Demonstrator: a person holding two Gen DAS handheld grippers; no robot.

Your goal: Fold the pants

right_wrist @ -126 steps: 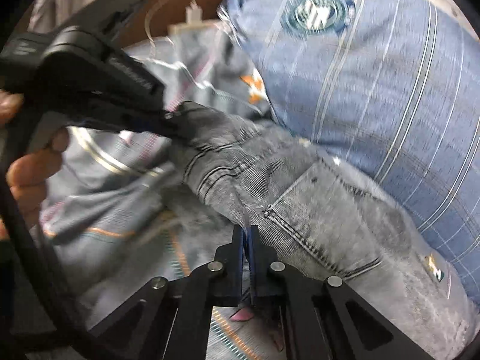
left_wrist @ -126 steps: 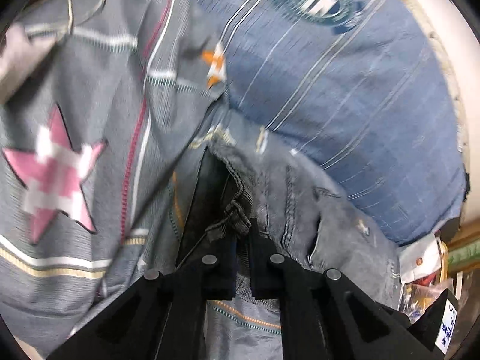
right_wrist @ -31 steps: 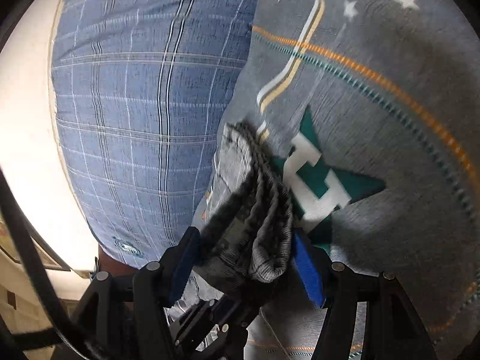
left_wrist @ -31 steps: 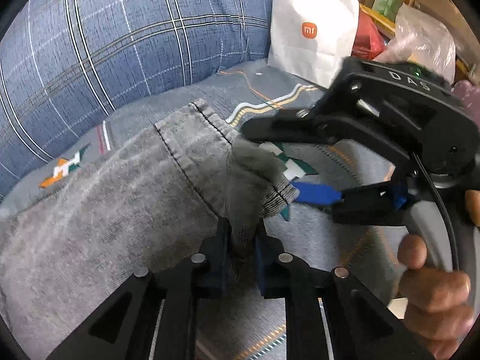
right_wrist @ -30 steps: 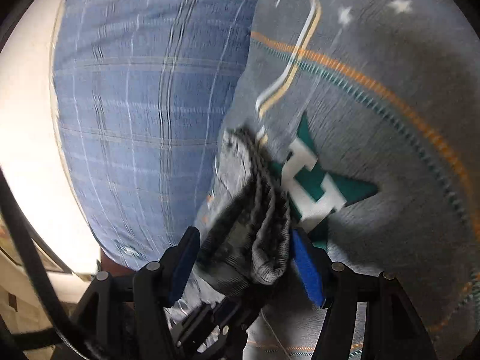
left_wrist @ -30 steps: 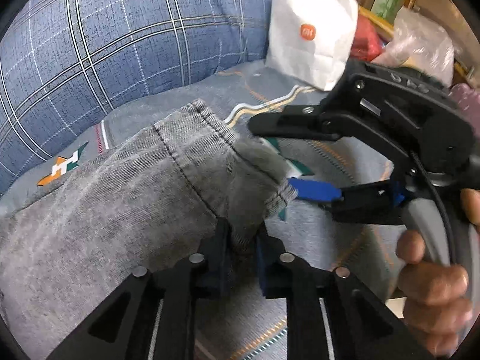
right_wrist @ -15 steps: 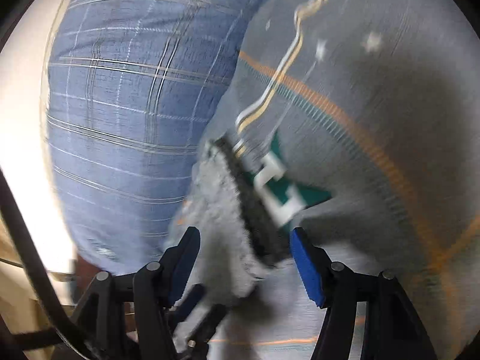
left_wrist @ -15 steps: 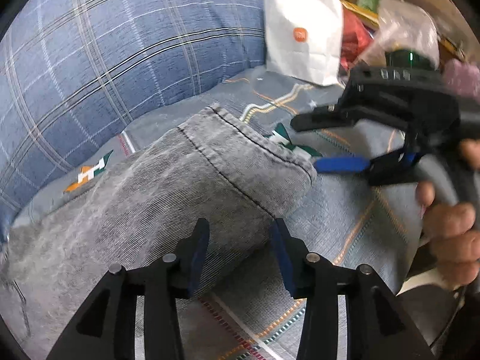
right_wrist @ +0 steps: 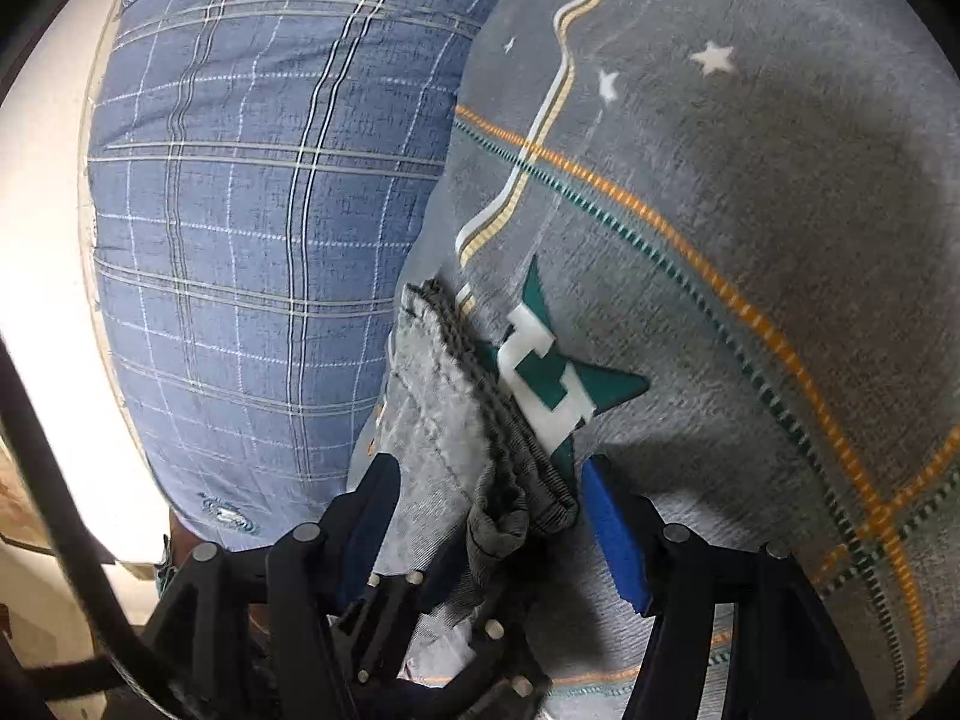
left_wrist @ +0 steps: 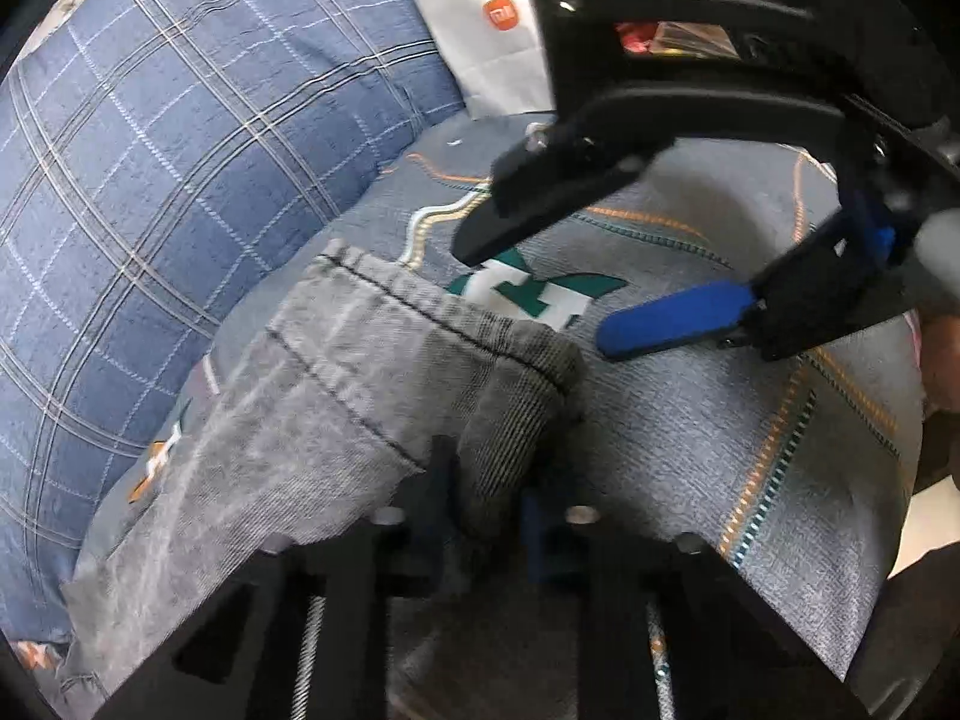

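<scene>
The grey pants (left_wrist: 336, 396) lie folded on a grey bedspread (left_wrist: 708, 420) with orange and teal stitched lines, their hemmed end right at a green-and-white star patch (left_wrist: 540, 294). A big blue plaid pillow (left_wrist: 180, 150) crowds the pants along their far side, touching the denim edge. Behind it, a white paper bag (left_wrist: 480, 30) with an orange logo stands at the head of the spread, with some red and clear wrapping past it, too hidden to name.

The left gripper (left_wrist: 489, 516) has just been closing, and its jaws are now pinching a bunched corner of the pants hem. The right gripper (left_wrist: 540, 300) hangs just above the star patch, jaws spread wide; in its own view (right_wrist: 486, 516) the pants hem sits between the blue pads without being pressed. A cream wall (right_wrist: 42, 300) glows bright beyond the pillow, and a black cable (right_wrist: 54, 492) sweeps across that side of the right wrist view.
</scene>
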